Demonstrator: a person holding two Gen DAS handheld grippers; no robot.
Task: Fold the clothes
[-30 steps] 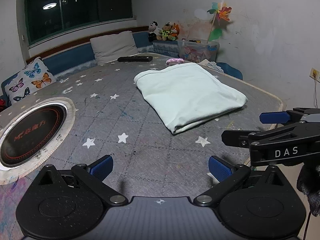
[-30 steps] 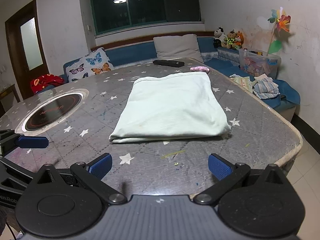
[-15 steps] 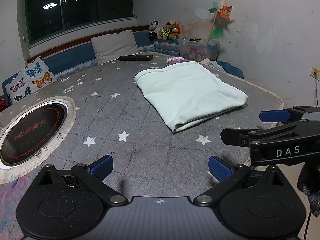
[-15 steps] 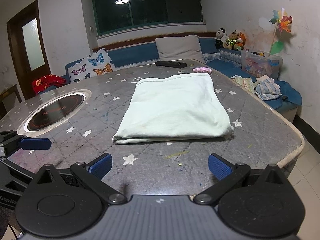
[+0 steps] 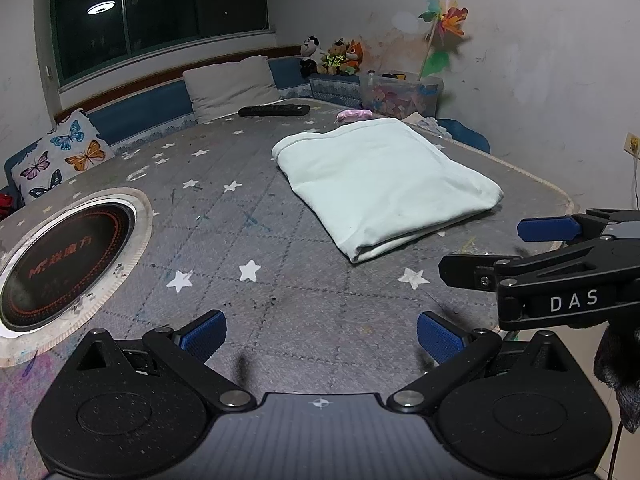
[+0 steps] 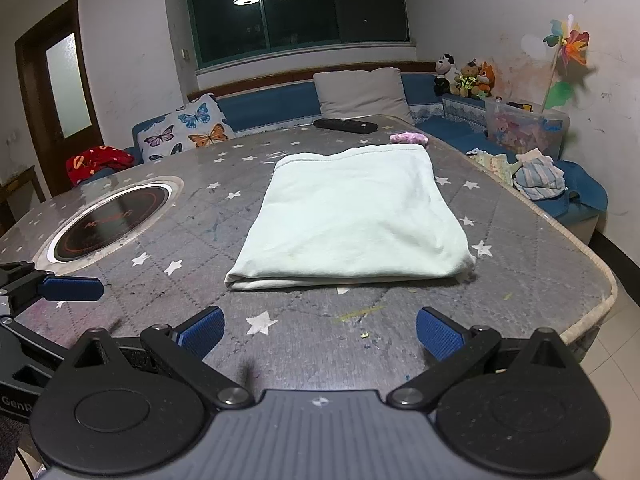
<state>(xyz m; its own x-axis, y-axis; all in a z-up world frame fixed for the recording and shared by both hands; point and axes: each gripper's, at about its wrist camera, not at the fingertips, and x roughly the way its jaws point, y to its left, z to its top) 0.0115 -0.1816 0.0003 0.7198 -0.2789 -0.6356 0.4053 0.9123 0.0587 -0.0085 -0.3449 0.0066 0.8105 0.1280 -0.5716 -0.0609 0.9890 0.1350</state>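
Both grippers have drawn back a little from the folded cloth (image 6: 352, 216) over the last second, so it sits slightly farther up in each view, while the cloth itself has not shifted. Left gripper (image 5: 320, 334) and right gripper (image 6: 318, 330) hover over the near edge of the desk (image 6: 304, 332) with jaws released, blue pads wide apart and holding nothing. In the left wrist view the right gripper's side shows at 3 o'clock, marked DAS; in the right wrist view the left gripper's blue tip shows at 9 o'clock. A round black induction plate (image 6: 112, 222) is set into the desk at 10 o'clock of the cloth, well apart from it. At 12 o'clock lie a black remote (image 6: 345, 125) and a small pink bundle (image 6: 408, 137), the bundle just beside the cloth's far edge. Nothing lies between the grippers and the cloth but bare star-printed desk. Cushions (image 6: 192, 130), plush toys (image 6: 464, 76) and a pinwheel (image 6: 568, 46) lie beyond. Pale mint, the cloth is folded into a flat rectangle, layered edges toward the cameras, faint creases on top.
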